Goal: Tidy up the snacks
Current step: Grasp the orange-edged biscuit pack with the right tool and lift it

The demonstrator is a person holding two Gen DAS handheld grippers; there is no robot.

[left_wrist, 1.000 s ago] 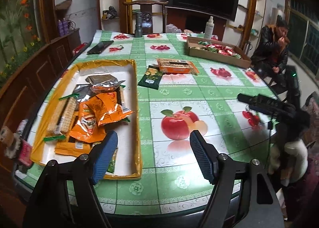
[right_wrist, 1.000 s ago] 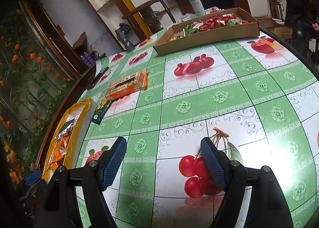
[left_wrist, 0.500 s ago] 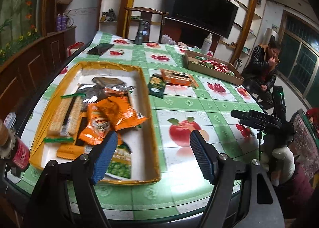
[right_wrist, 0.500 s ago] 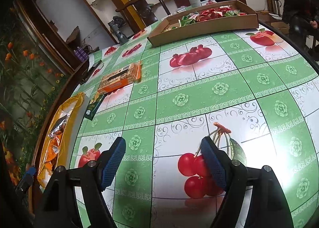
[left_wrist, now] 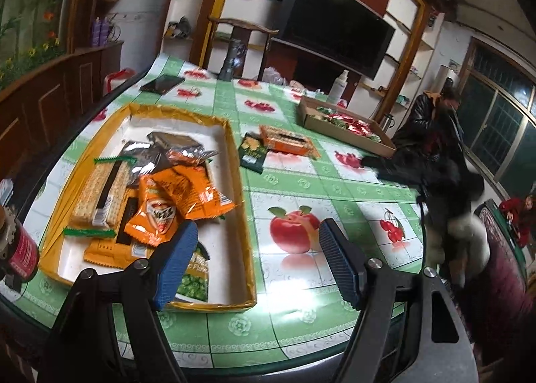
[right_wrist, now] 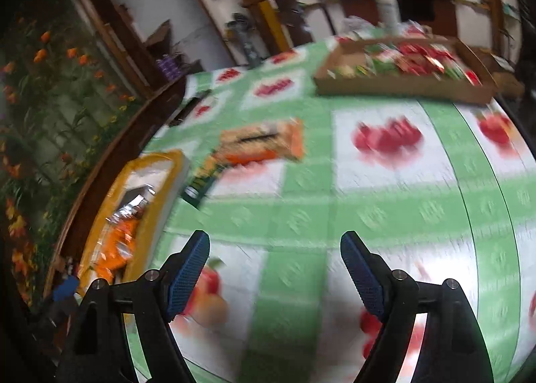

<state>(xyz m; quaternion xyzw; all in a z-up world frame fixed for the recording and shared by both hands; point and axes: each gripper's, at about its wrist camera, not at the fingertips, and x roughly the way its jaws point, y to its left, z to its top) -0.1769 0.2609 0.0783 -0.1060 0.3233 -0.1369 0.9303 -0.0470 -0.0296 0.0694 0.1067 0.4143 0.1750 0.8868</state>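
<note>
A yellow-rimmed tray (left_wrist: 236,162) on the table's left holds orange snack bags (left_wrist: 177,198), cracker packs (left_wrist: 100,188), silver packets and a green pea bag (left_wrist: 194,279). Beyond it lie a dark green packet (left_wrist: 253,152) and an orange biscuit box (left_wrist: 288,143). My left gripper (left_wrist: 256,265) is open and empty over the tray's near right corner. My right gripper (right_wrist: 274,279) is open and empty above the tablecloth; its blurred view shows the tray (right_wrist: 167,165), green packet (right_wrist: 201,183) and orange box (right_wrist: 264,143).
A cardboard box of red and green sweets (left_wrist: 345,130) stands at the back right, also in the right wrist view (right_wrist: 402,81). A phone (left_wrist: 162,84), a spray bottle (left_wrist: 340,83), a red can (left_wrist: 20,252) and a seated person (left_wrist: 432,121) surround the table.
The left gripper has drawn back and turned, so the whole tray shows. The right gripper has swung left toward the tray and loose packets; its view is now blurred. Both stay open.
</note>
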